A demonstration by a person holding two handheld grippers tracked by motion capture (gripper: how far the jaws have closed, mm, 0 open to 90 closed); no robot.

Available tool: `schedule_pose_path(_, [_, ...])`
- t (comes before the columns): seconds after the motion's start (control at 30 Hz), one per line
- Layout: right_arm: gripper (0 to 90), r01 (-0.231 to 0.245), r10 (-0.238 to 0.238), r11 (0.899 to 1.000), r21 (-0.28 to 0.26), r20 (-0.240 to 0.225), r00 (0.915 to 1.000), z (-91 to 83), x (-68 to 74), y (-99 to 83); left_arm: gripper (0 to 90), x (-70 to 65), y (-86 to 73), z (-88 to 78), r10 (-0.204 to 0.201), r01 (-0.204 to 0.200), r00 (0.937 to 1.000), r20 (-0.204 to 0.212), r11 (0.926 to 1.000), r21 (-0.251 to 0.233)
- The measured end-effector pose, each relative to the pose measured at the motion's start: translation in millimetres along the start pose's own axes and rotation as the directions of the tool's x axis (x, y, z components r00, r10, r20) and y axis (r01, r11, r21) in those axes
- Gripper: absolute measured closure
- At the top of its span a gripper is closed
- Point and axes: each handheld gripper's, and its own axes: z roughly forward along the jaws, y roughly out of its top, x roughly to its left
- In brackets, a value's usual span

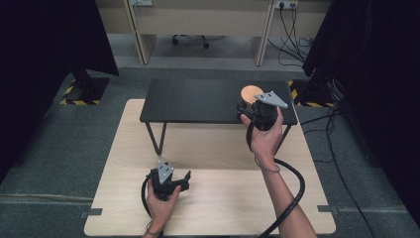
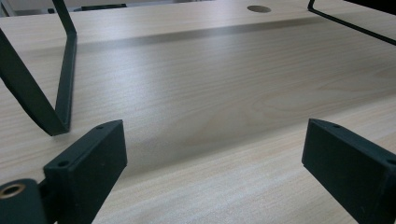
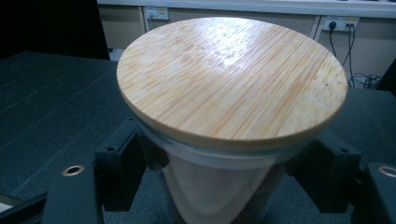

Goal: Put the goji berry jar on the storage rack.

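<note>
- On the grey floor stands a big light wooden table [image 1: 208,198], the biggest thing to see.
- A smaller black table [image 1: 198,101] stands on top of the wooden one, at its far side, on thin black legs [image 2: 60,88].
- Black cables [image 1: 292,193] hang from both tongs, and the thick one loops past the person's right arm.
- The right hand [image 1: 265,141] holds the right tongs [image 1: 252,111] up at the right end of the black table.
- Between the jaws of these tongs stands a clear glass jar [image 3: 219,186] on the black top. The jaws sit close on both sides of the glass, under the lid. I cannot tell if they squeeze it or only touch it.
- The jar has a round wooden lid [image 3: 231,77] on it, lying flat.
- The left hand [image 1: 161,201] holds the left tongs [image 2: 215,158] low over the near part of the wooden table, well apart from the jar. Its jaws are spread wide with nothing between them but bare wood.
- A small round hole [image 2: 258,9] shows in the wooden table, far off in the left gripper view.
</note>
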Motion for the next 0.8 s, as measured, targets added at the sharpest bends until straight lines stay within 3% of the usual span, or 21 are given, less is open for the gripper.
schedule_pose_path(0.23, [26.1, 0.012, -0.012, 1.0, 0.011, -0.004, 0.9999, 9.5, -1.3, 2.6, 5.9, 0.1, -0.2, -0.1, -0.001, 0.001, 1.0, 0.001, 1.0, -0.001])
schedule_pose_path(0.8, [26.1, 0.013, -0.013, 1.0, -0.005, -0.005, 0.9999, 14.7, -2.9, -0.1, 5.9, -0.2, 0.0, 0.0, 0.001, -0.001, 1.0, 0.0, 1.0, 0.0])
